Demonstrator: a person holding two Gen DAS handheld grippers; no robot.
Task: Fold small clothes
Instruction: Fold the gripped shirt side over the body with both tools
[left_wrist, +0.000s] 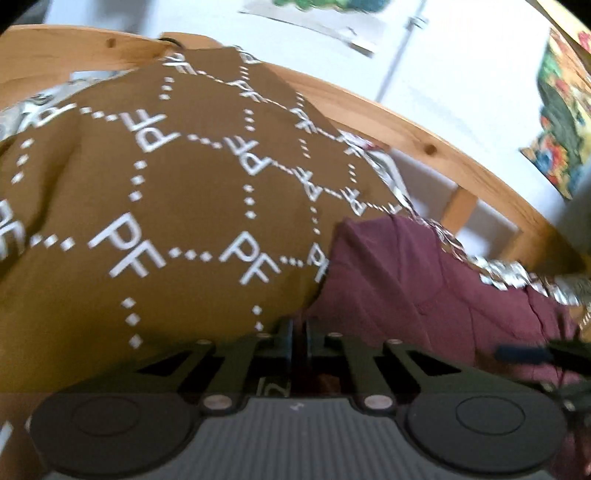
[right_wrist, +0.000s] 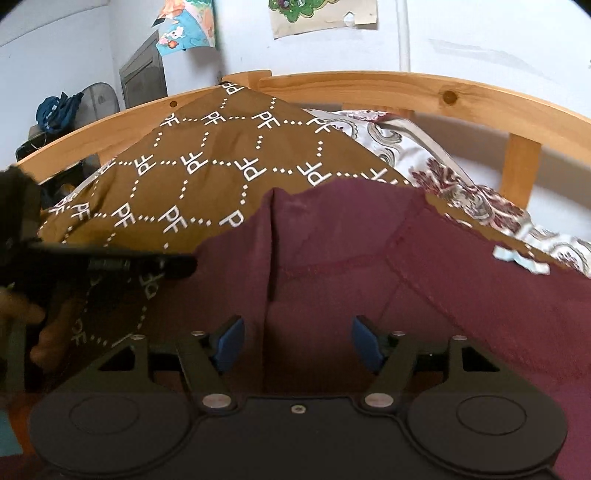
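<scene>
where legible, the brown cloth (right_wrist: 207, 155) apparently repeats "pf".

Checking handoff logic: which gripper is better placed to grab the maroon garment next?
Right. The right gripper is open, its jaws apart directly over the maroon garment. The left gripper has its jaws together at the garment's edge, over the brown PF-print cloth.

Left wrist view: motion-blurred wall posters (left_wrist: 561, 122).

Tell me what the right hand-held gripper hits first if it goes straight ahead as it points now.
Most likely the maroon garment: the right hand-held gripper is open and that cloth fills the space ahead of its fingers. Depth is unclear.
</scene>
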